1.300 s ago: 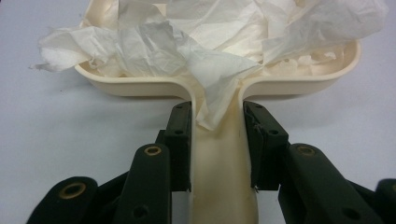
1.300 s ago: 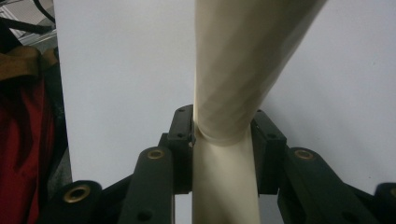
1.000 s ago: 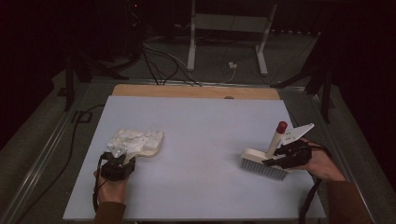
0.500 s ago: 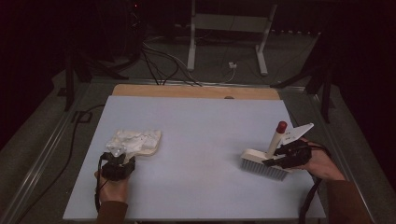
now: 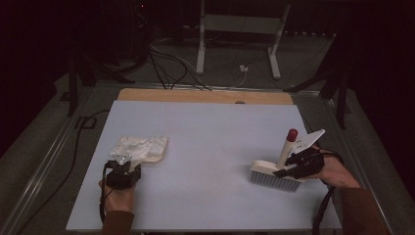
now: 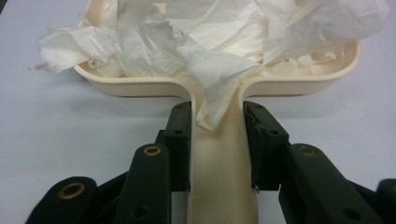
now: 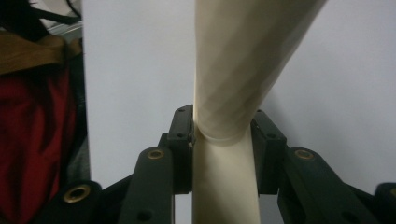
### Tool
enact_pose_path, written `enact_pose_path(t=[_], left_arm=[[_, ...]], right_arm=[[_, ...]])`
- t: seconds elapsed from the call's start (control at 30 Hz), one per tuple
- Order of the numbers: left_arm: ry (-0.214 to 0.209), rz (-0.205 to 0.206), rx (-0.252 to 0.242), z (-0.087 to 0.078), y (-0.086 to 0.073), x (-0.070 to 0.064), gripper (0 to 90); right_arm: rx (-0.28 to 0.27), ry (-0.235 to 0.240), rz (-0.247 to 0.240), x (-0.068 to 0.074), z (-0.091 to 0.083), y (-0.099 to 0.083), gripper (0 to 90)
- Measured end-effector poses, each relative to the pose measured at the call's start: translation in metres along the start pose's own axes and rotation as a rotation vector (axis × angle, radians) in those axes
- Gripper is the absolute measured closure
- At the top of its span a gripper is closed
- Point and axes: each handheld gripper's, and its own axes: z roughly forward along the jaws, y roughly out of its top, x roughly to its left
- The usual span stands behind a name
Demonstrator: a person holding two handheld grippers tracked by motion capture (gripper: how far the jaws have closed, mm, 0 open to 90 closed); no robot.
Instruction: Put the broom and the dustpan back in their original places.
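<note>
Cream plastic dustpan w/ crumpled paper slid nearer; bristly brush put.

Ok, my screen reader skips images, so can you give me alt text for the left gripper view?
The left tool is shut on the handle of a cream dustpan lying on a pale table. Crumpled white tissue is piled in the pan, with one piece trailing onto the handle.

One dustpan, one brush, two claws.
</note>
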Motion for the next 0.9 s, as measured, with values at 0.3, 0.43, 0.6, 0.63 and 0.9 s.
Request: enact_pose_path(t=[0.3, 0.43, 0.6, 0.63, 0.9], left_arm=[[0.034, -0.042, -0.131, -0.013, 0.005, 0.003, 16.0], [0.007, -0.034, -0.186, -0.021, 0.007, 0.006, 10.6], [-0.016, 0.011, -0.223, -0.029, 0.009, 0.009, 1.6], [-0.027, 0.012, -0.234, -0.031, 0.009, 0.011, 1.6], [-0.117, 0.046, -0.326, -0.045, 0.012, 0.023, 0.7]], right_arm=[[-0.249, -0.372, 0.200, -0.012, -0.022, -0.002, 3.0], [-0.302, -0.436, 0.249, -0.005, -0.017, -0.005, 0.0], [-0.366, -0.505, 0.283, 0.008, -0.002, -0.011, 0.0], [-0.368, -0.519, 0.299, 0.009, 0.001, -0.012, 0.0], [-0.429, -0.605, 0.362, 0.025, 0.021, -0.021, 0.0]])
